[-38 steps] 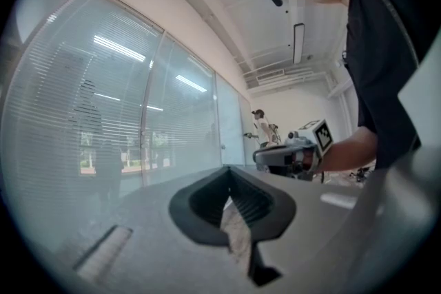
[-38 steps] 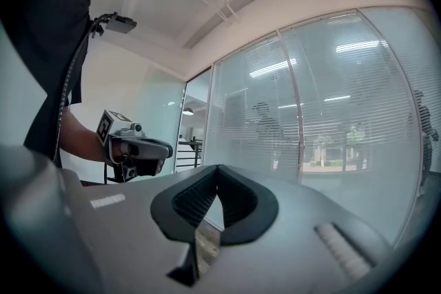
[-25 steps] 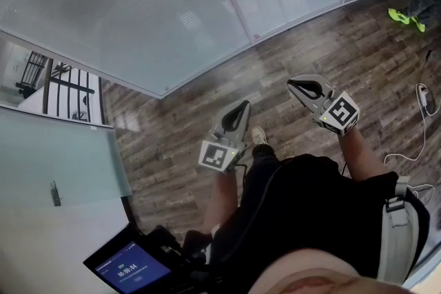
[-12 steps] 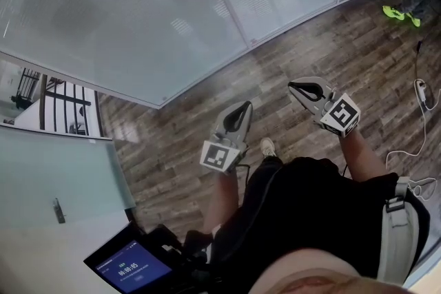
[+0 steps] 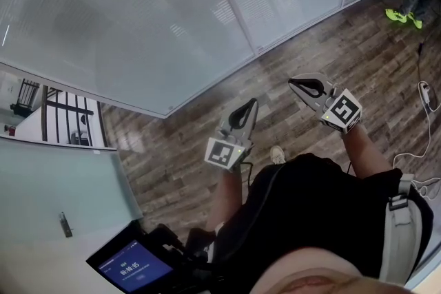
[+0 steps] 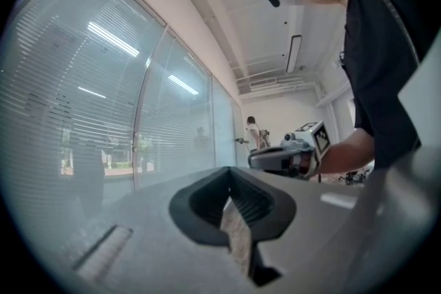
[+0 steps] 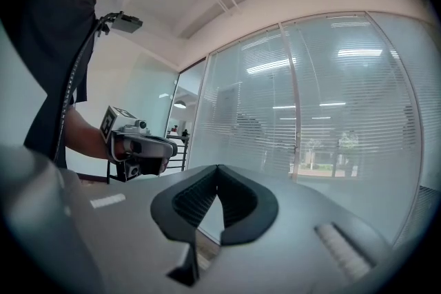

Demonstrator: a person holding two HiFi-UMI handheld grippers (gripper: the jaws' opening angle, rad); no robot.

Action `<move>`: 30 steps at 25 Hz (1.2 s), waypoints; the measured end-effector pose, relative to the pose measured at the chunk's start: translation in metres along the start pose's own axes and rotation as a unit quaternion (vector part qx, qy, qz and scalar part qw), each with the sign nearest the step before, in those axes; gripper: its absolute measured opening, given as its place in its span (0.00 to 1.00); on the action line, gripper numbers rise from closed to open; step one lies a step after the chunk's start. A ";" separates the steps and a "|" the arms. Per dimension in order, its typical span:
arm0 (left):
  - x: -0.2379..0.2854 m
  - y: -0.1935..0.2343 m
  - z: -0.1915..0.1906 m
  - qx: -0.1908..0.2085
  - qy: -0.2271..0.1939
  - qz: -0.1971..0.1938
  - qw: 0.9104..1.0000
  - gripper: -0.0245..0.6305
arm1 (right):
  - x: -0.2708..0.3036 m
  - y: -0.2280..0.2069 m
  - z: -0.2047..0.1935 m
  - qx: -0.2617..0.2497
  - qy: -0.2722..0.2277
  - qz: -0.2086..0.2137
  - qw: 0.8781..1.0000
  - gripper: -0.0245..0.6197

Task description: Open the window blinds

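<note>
On the left gripper [image 6: 230,172] the two black-padded fingers [image 6: 189,206] are clenched tip to tip. Only a small opening is left behind the tips, and nothing is caught in it. The right gripper [image 7: 217,169] is the same: its fingers [image 7: 255,206] are pressed together at the tips and grasp nothing.

In the head view the left gripper sits near the centre and points toward 1 o'clock, with its marker cube [image 5: 226,151] at the 7 o'clock end. The right gripper lies at about 2 o'clock from it and points toward 10 o'clock, with its cube [image 5: 342,110] trailing at 4 o'clock. The two sets of tips are near each other but apart, and both hang over the wooden plank floor [image 5: 193,141].

The window blinds [image 5: 138,17] fill the head view from 9 to 1 o'clock. Their horizontal slats hang behind a curved glass wall that is divided by a pale upright frame post [image 5: 231,0]. Both grippers are well apart from the glass and touch nothing.

The person's light shoe [image 5: 278,155] shows just below the left gripper. A screen with a blue display [image 5: 131,270] sits at 7 o'clock, and a black railing [image 5: 65,117] stands at 9 o'clock. At 2 o'clock are bright green shoes [image 5: 398,16], and at 3 o'clock a white cable [image 5: 424,96] lies on the floor. In the left gripper view a distant person [image 6: 252,134] stands by the glass.
</note>
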State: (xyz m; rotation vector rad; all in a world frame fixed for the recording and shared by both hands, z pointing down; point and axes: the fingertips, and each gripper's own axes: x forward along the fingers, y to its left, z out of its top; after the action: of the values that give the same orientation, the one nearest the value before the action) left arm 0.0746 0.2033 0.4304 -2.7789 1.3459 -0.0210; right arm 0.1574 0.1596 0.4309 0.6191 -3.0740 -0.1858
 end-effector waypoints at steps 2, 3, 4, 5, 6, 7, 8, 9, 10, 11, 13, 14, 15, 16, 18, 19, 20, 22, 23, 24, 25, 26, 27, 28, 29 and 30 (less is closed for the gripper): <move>0.002 0.021 0.001 -0.004 -0.002 -0.002 1.000 0.04 | 0.020 -0.006 0.002 0.002 0.004 -0.002 1.000 0.05; 0.004 0.035 0.002 -0.007 -0.003 -0.004 1.000 0.04 | 0.032 -0.010 0.003 0.002 0.006 -0.003 1.000 0.05; 0.006 0.047 0.002 -0.010 -0.003 -0.006 1.000 0.04 | 0.043 -0.013 0.004 0.002 0.008 -0.004 1.000 0.05; 0.007 0.055 0.001 -0.012 -0.003 -0.009 1.000 0.04 | 0.050 -0.015 0.004 0.002 0.010 -0.006 1.000 0.05; 0.007 0.060 0.001 -0.012 -0.003 -0.013 1.000 0.04 | 0.054 -0.015 0.002 0.000 0.012 -0.009 1.000 0.05; 0.007 0.061 0.000 -0.011 -0.004 -0.017 1.000 0.04 | 0.055 -0.014 0.001 -0.002 0.013 -0.013 1.000 0.05; 0.006 0.061 0.000 -0.008 -0.006 -0.021 1.000 0.04 | 0.055 -0.013 0.000 -0.004 0.013 -0.015 1.000 0.05; 0.006 0.062 0.000 -0.006 -0.008 -0.024 1.000 0.04 | 0.055 -0.011 0.000 -0.005 0.013 -0.017 1.000 0.05; 0.007 0.063 0.000 -0.005 -0.010 -0.027 1.000 0.04 | 0.056 -0.010 0.000 -0.005 0.012 -0.018 1.000 0.05; 0.008 0.066 0.000 -0.004 -0.010 -0.030 1.000 0.04 | 0.059 -0.011 0.000 -0.005 0.013 -0.020 1.000 0.05; 0.012 0.077 -0.003 -0.006 -0.012 -0.035 0.999 0.04 | 0.068 -0.017 -0.003 -0.003 0.016 -0.025 1.000 0.05; 0.014 0.083 -0.004 -0.008 -0.013 -0.037 0.999 0.04 | 0.074 -0.020 -0.004 -0.003 0.019 -0.028 0.999 0.05; 0.015 0.089 -0.006 -0.011 -0.014 -0.040 0.999 0.04 | 0.079 -0.023 -0.005 -0.003 0.021 -0.031 0.999 0.05; 0.016 0.095 -0.008 -0.013 -0.014 -0.043 0.999 0.04 | 0.084 -0.026 -0.006 -0.005 0.022 -0.034 0.999 0.05; 0.018 0.103 -0.015 -0.020 -0.012 -0.050 0.998 0.04 | 0.092 -0.029 -0.008 -0.008 0.023 -0.042 0.999 0.05; 0.019 0.106 -0.019 -0.023 -0.010 -0.055 0.998 0.04 | 0.095 -0.030 -0.009 -0.009 0.024 -0.045 0.999 0.05; 0.020 0.107 -0.021 -0.025 -0.008 -0.059 0.998 0.04 | 0.097 -0.030 -0.010 -0.009 0.025 -0.047 0.999 0.05; 0.021 0.110 -0.024 -0.025 -0.007 -0.065 0.998 0.04 | 0.101 -0.032 -0.012 -0.005 0.026 -0.051 0.998 0.05; 0.022 0.112 -0.025 -0.026 -0.009 -0.067 0.997 0.04 | 0.103 -0.034 -0.012 -0.004 0.027 -0.052 0.998 0.05; 0.022 0.114 -0.024 -0.026 -0.010 -0.068 0.997 0.04 | 0.105 -0.034 -0.012 -0.003 0.028 -0.053 0.998 0.05; 0.022 0.117 -0.025 -0.025 -0.011 -0.068 0.997 0.04 | 0.107 -0.034 -0.014 -0.003 0.030 -0.053 0.998 0.05; 0.021 0.120 -0.025 -0.024 -0.011 -0.067 0.997 0.04 | 0.109 -0.033 -0.015 -0.002 0.031 -0.052 0.998 0.05; 0.021 0.122 -0.026 -0.023 -0.012 -0.066 0.998 0.04 | 0.112 -0.032 -0.018 -0.002 0.034 -0.050 0.998 0.05; 0.019 0.125 -0.026 -0.022 -0.012 -0.064 0.998 0.04 | 0.115 -0.030 -0.020 -0.001 0.036 -0.048 0.998 0.05; 0.018 0.127 -0.027 -0.021 -0.012 -0.062 0.998 0.04 | 0.118 -0.028 -0.021 0.001 0.038 -0.046 0.998 0.05; 0.016 0.129 -0.027 -0.021 -0.012 -0.060 0.998 0.04 | 0.120 -0.026 -0.022 0.002 0.040 -0.045 0.998 0.05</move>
State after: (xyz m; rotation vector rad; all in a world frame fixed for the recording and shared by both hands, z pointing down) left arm -0.0175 0.1093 0.4503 -2.8807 1.1857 0.0349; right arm 0.0571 0.0864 0.4471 0.7456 -2.9735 -0.1506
